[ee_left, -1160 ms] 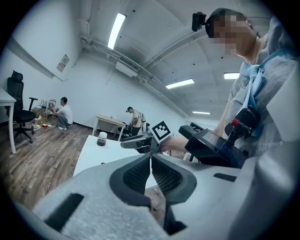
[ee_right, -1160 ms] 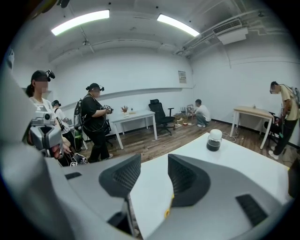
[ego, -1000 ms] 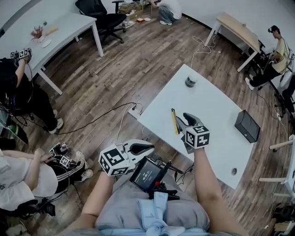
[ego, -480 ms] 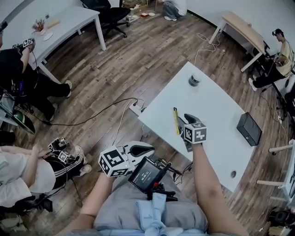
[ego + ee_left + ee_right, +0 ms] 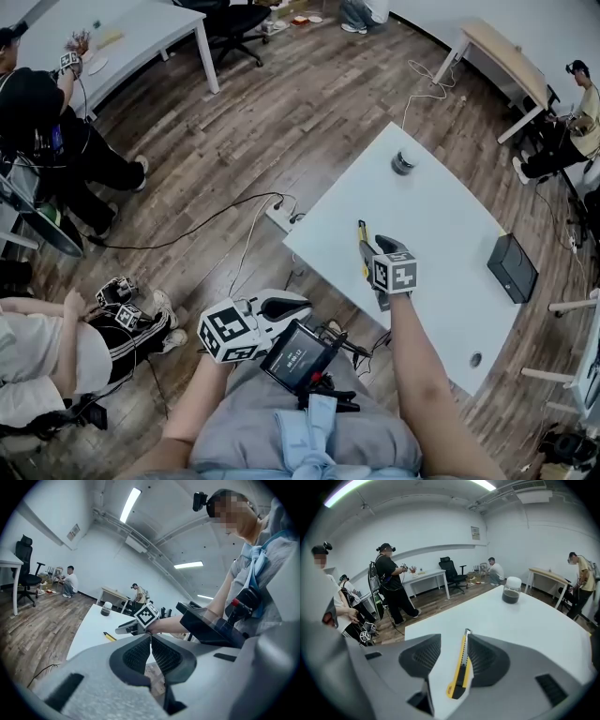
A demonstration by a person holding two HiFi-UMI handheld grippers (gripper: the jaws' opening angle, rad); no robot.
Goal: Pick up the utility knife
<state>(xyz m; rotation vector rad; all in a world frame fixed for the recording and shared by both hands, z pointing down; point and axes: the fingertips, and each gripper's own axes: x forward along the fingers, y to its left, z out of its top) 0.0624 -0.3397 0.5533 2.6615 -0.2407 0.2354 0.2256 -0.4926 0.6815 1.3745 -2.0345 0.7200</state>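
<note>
No legible text in any view.

- Right marker cube (image 5: pixel 395 274), on the right tongs (image 5: pixel 368 249): black-and-white square pattern, no letters or digits.
- Left marker cube (image 5: pixel 228 331), on the left tongs (image 5: pixel 306 302): the same.
- Lap screen (image 5: pixel 298 354): lit, with pale characters too small to read.
- Wall plaque (image 5: pixel 475 532): print too small to read.
- Utility knife (image 5: pixel 461 665): no brand mark can be made out.
</note>
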